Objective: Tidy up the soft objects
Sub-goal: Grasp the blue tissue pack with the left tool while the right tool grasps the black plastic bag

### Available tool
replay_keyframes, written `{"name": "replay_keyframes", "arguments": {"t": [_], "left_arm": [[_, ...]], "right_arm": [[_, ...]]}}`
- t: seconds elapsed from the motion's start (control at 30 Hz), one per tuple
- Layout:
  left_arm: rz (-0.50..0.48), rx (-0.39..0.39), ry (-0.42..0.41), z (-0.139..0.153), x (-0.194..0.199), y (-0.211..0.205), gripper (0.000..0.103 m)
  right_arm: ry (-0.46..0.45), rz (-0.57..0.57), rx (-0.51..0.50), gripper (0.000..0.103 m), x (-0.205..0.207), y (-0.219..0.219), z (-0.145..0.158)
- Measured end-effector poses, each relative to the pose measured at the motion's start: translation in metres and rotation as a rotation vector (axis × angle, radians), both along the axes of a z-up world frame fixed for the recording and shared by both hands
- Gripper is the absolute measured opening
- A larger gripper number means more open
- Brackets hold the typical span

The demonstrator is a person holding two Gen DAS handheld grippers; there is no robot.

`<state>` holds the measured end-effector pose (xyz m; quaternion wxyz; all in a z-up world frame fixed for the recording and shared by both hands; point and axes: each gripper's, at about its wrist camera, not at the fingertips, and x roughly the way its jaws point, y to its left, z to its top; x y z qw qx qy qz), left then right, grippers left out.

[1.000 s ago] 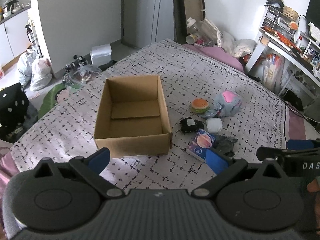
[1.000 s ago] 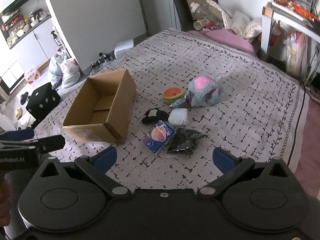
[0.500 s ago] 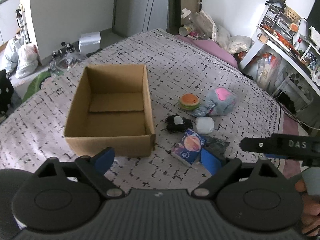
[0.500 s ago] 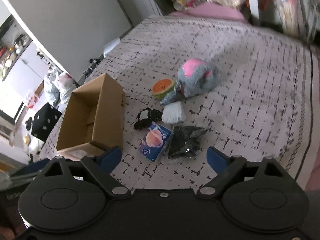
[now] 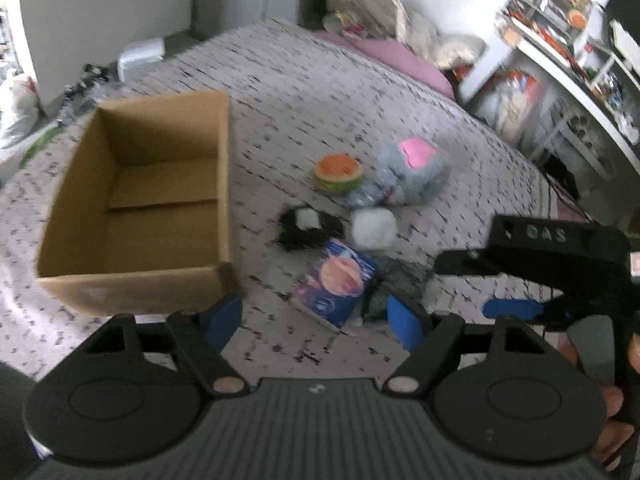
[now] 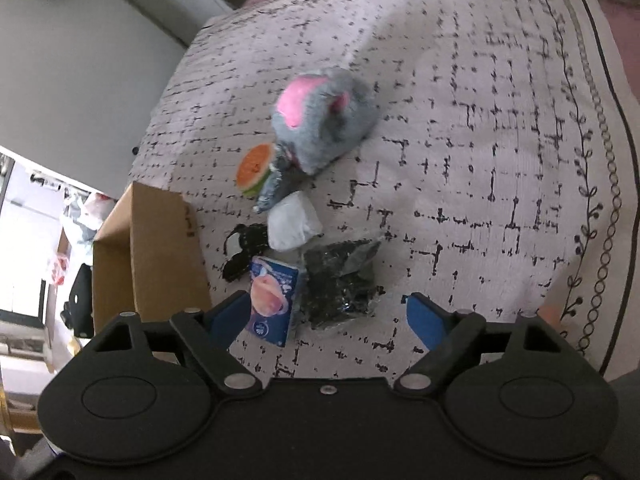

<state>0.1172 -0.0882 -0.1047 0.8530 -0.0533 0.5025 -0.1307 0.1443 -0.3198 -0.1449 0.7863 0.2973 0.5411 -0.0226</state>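
Both my grippers, left gripper (image 5: 314, 316) and right gripper (image 6: 326, 316), hover with jaws apart over the bedspread (image 6: 480, 120), soft toys clustered beside the cardboard box (image 5: 160, 208).

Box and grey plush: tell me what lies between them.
Left view: between box and plush lies the burger toy, touching the plush.

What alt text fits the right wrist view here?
The open right gripper hovers over a patterned bed, its fingers bracketing a blue packet and a black bag. Beyond lie a white pouch, a grey-pink plush and a burger toy; a cardboard box sits left.
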Motion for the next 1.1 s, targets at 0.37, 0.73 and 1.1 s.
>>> {"name": "replay_keyframes", "arguments": {"t": [0.37,0.73,1.1], "left_arm": [[-0.088,0.057,0.060,-0.049,0.023,-0.039,0.072],[-0.100,0.175,0.012,-0.074,0.037,-0.059,0.073],[-0.044,0.198,0.019,-0.097,0.053,-0.068,0.073]], "right_arm": [[0.032,-0.067,0.061,0.069,0.017,-0.009,-0.033],[0.103,-0.061,0.058,0.062,0.033,-0.001,-0.058],[0.106,-0.056,0.059,0.056,0.044,0.003,-0.073]]}}
